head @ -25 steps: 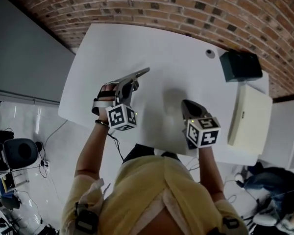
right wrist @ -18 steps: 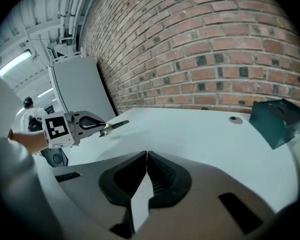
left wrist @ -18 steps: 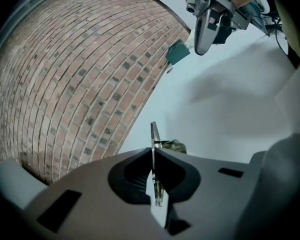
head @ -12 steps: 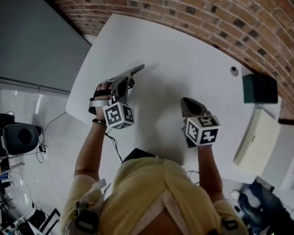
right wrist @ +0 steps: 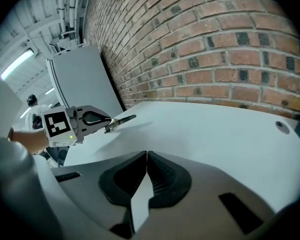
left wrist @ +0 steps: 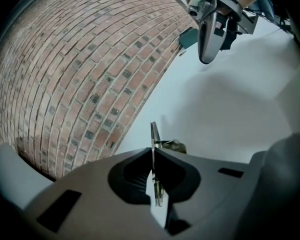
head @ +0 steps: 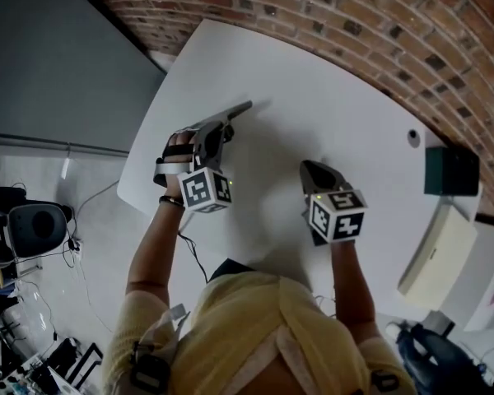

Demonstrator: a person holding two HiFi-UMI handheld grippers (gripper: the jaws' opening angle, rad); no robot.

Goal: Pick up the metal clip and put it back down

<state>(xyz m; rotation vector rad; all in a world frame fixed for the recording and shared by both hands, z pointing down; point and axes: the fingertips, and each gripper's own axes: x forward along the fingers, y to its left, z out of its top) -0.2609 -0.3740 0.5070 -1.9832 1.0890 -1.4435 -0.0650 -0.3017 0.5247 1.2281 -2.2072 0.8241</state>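
table [head: 329, 130] | left gripper [left wrist: 153, 153] pinches metal clip [left wrist: 154, 133], seemingly | right gripper [right wrist: 146, 157] closed

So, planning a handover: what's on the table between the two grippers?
Nothing: the head view shows bare table between the left gripper, holding the metal clip, and the right gripper.

counter [head: 337, 122]: white top, pretty plain, sits right up against the brick wall [head: 313, 6] | right end by the wall: dark box [head: 451, 171] | just beside it, nearer side: flat cream box [head: 440, 253] | small round grommet [head: 412, 137] near the dark box
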